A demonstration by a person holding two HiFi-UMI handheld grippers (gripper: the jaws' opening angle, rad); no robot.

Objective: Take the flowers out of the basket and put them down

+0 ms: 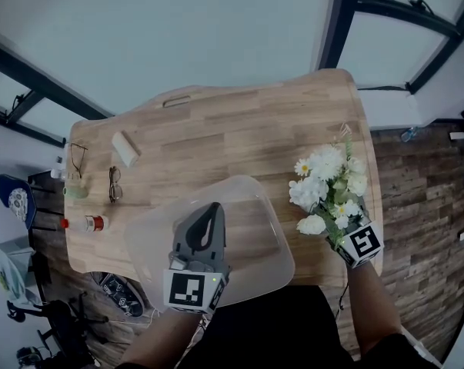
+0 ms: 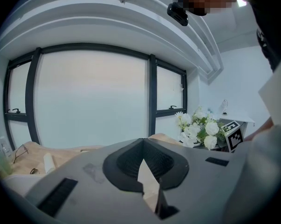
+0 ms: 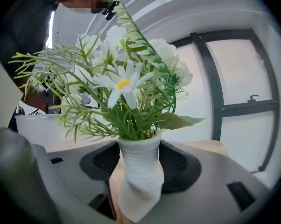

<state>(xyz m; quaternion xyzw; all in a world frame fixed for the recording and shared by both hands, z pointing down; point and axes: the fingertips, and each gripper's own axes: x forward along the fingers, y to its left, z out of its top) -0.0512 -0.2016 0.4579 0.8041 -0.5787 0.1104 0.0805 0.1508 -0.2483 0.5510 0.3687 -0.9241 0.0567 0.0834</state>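
Right tool (image 1: 339,235) pinches the flowers (image 1: 326,187) by their white-wrapped stem; blooms point away from the person over the worktop's (image 1: 239,137) right end, clear of the basket (image 1: 251,271); left tool (image 1: 211,210), tips pressed together, sits over the basket.

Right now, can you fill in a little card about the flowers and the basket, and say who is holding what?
flowers: white bunch, out of the basket, over the table's right side
stems: in a white ribbed wrap
right gripper: shut on the wrap
basket: clear, looks empty, near table edge
left gripper: jaws together on a thin pale edge, probably the basket's
table: wooden; glasses at left
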